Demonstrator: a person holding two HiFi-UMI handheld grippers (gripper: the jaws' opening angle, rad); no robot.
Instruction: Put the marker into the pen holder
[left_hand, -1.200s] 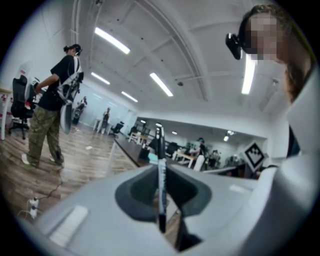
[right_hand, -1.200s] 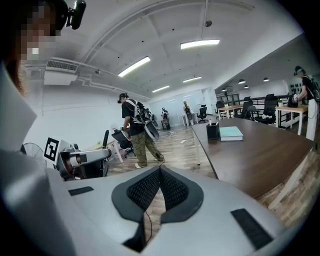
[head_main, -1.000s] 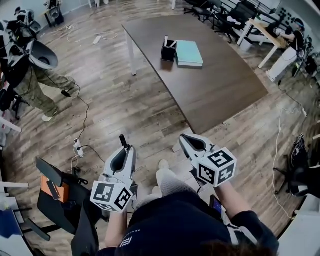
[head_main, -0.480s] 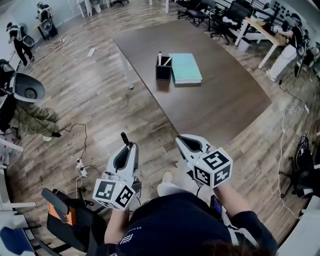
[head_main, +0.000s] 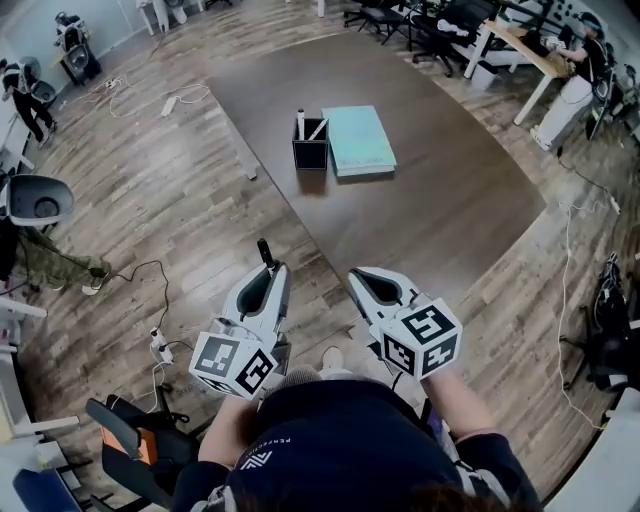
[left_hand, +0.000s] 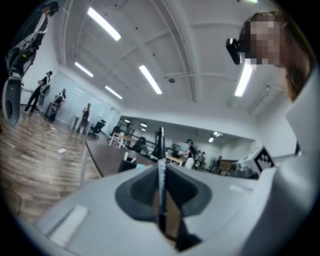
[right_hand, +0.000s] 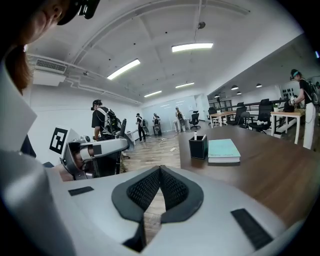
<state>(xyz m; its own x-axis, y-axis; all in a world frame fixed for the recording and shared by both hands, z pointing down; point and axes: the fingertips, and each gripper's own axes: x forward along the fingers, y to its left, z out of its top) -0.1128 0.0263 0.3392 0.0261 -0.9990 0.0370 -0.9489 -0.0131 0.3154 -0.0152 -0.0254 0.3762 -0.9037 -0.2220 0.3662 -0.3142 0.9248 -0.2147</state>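
a slim black marker (head_main: 265, 251) is being grasped by the left tool (head_main: 270, 270), well apart from the square black pen holder (head_main: 310, 153); the right tool (head_main: 360, 276) is being clenched empty.

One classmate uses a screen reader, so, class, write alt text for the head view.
The left gripper grips a dark marker and the right gripper is shut and empty, both over wood floor short of a dark table. On it, a black pen holder stands beside a teal book.
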